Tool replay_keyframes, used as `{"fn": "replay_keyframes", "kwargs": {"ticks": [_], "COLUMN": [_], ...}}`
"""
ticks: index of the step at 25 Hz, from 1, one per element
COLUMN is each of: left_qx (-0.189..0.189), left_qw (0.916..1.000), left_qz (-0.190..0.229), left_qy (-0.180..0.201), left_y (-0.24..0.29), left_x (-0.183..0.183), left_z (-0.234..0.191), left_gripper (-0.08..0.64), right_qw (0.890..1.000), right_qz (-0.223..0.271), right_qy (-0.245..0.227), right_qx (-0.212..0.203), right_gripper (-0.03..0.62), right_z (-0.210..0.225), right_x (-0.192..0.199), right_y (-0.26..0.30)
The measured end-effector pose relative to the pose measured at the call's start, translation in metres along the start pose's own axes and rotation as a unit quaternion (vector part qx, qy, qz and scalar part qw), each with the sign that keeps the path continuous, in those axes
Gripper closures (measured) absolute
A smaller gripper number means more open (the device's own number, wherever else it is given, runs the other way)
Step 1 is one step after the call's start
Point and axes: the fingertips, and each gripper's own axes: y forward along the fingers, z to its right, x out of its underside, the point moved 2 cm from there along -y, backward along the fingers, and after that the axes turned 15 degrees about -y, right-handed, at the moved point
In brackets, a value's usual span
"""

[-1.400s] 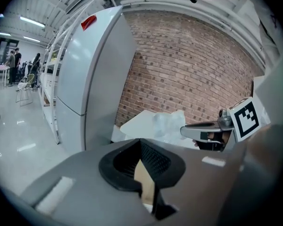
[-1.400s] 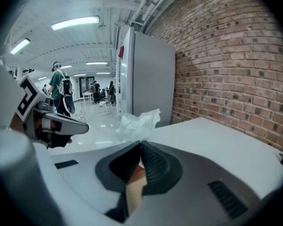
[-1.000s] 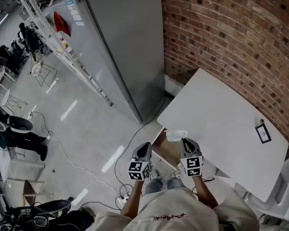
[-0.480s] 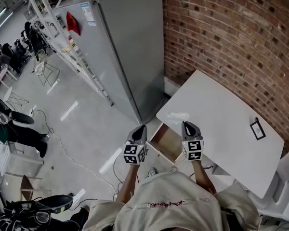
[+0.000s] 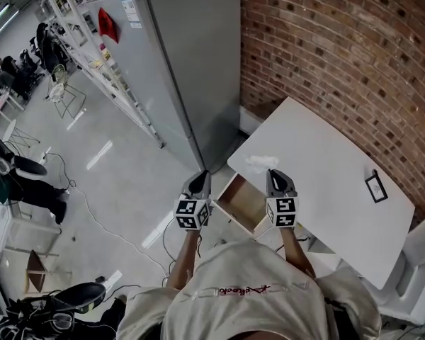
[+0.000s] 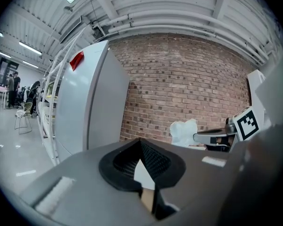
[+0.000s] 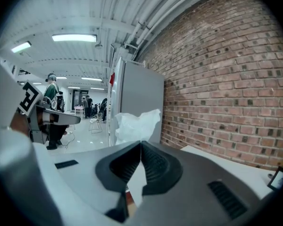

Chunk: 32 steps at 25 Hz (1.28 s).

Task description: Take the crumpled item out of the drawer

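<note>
A crumpled white item (image 5: 258, 163) lies on the white table (image 5: 326, 190) near its left corner, just beyond the open wooden drawer (image 5: 242, 202). The same item shows in the left gripper view (image 6: 184, 132) and in the right gripper view (image 7: 134, 124), ahead of the jaws and apart from them. My left gripper (image 5: 200, 176) hangs left of the drawer, over the floor, shut and holding nothing (image 6: 140, 141). My right gripper (image 5: 276, 173) is above the drawer's right side, just short of the item, and is also shut and holding nothing (image 7: 141, 143).
A tall grey cabinet (image 5: 191, 69) stands left of the table against the brick wall (image 5: 340, 55). A small framed card (image 5: 372, 188) lies on the table's far right. Cables (image 5: 106, 225) trail across the floor, with racks and chairs further left.
The crumpled item was at the right gripper's tip over the drawer a second ago; it now rests on the table top. Both grippers have drawn back from it.
</note>
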Motion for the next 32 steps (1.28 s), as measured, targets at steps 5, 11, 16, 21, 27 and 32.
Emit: {"fn": "replay_keyframes", "kwargs": {"ticks": [5,11,16,21,27,32], "left_qx": [-0.005,-0.001,-0.001,0.001,0.005,0.007], "left_qw": [1.0000,1.0000,1.0000,0.9999,0.9999,0.9998], "left_qz": [-0.002,0.000,-0.007,-0.011,-0.015,-0.021], "left_qy": [-0.003,0.000,-0.001,0.000,0.001,0.000], "left_y": [0.003,0.006,0.009,0.009,0.013,0.014], "left_x": [0.000,-0.004,-0.001,0.001,0.004,0.006], "left_z": [-0.007,-0.005,-0.006,-0.004,-0.003,-0.003], "left_gripper": [0.551,0.551,0.551,0.551,0.551,0.551], "right_qw": [1.000,1.000,1.000,1.000,1.000,1.000], "right_qz": [-0.002,0.005,0.000,0.003,0.000,-0.004], "right_qy": [-0.002,-0.002,-0.005,-0.007,-0.006,-0.001], "right_qx": [-0.003,-0.005,-0.010,-0.009,-0.006,-0.004], "right_gripper": [0.578,0.578,0.579,0.580,0.580,0.580], "right_z": [0.000,0.002,0.000,-0.002,0.001,0.000], "right_x": [0.000,-0.005,-0.005,-0.006,-0.004,-0.002], "right_y": [0.007,0.012,0.015,0.015,0.017,0.016]}}
